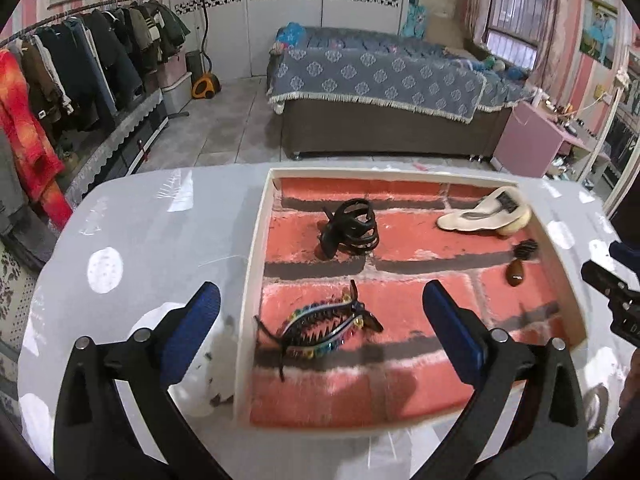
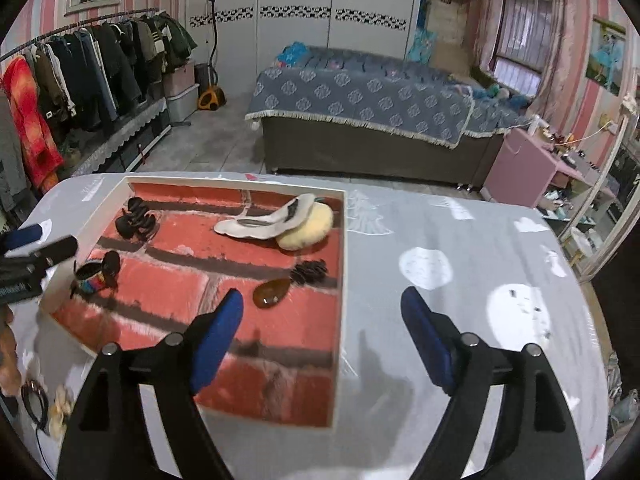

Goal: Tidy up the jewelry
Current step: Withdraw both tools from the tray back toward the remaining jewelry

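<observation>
Hovering with fingers spread wide and empty, left gripper [image 1: 320, 320] and right gripper [image 2: 322, 322] overlook the white-walled, brick-patterned tray [image 1: 250, 280] holding a rainbow-beaded black hair clip [image 1: 320, 326].

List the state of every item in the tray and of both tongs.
Left tongs: open, empty.
Right tongs: open, empty.
Black claw clip: shut, in the tray.
Rhinestone banana clip: shut, lying flat.
Amber teardrop clip: lying flat.
Cream hair clip: resting against yellow puff.
</observation>
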Demonstrator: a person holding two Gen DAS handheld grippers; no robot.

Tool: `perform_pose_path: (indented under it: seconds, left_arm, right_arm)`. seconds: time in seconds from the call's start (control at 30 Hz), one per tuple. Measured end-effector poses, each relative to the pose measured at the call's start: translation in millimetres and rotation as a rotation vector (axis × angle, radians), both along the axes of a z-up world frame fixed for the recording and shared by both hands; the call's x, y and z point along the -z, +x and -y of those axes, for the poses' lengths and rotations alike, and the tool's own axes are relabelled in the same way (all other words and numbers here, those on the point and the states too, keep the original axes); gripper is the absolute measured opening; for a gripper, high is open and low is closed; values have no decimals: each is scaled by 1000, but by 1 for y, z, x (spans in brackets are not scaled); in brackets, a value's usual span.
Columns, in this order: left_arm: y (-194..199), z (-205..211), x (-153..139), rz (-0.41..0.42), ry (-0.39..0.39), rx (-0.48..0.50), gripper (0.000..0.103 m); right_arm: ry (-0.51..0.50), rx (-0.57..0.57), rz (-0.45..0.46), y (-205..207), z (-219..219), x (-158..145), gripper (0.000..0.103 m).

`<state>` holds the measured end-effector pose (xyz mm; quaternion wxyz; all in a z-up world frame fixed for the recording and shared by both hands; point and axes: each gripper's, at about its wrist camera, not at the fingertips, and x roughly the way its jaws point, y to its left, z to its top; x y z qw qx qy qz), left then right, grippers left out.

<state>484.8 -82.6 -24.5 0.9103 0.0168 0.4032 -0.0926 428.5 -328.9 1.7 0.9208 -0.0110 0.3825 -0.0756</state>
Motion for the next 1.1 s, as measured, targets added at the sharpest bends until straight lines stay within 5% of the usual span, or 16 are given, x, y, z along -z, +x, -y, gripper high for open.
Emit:
perform_pose_path:
  seconds: [0.2, 0.57, 0.8, 1.1]
  left_arm:
    - [-40, -17, -23, 61, 31, -10, 98]
    - [-117, -46, -35, 125, 90, 1, 98]
    - [-161, -52, -26, 137, 141, 31, 98]
    - [-194, -65, -1, 100, 99, 35, 98]
  right_arm:
    - [-10, 13, 70, -46, 4, -17, 89]
    - [-66, 23, 108, -111, -2, -20, 90]
    - [-57, 25, 110, -148, -5, -16, 90]
    - [-78, 42, 97, -188, -8, 6, 90]
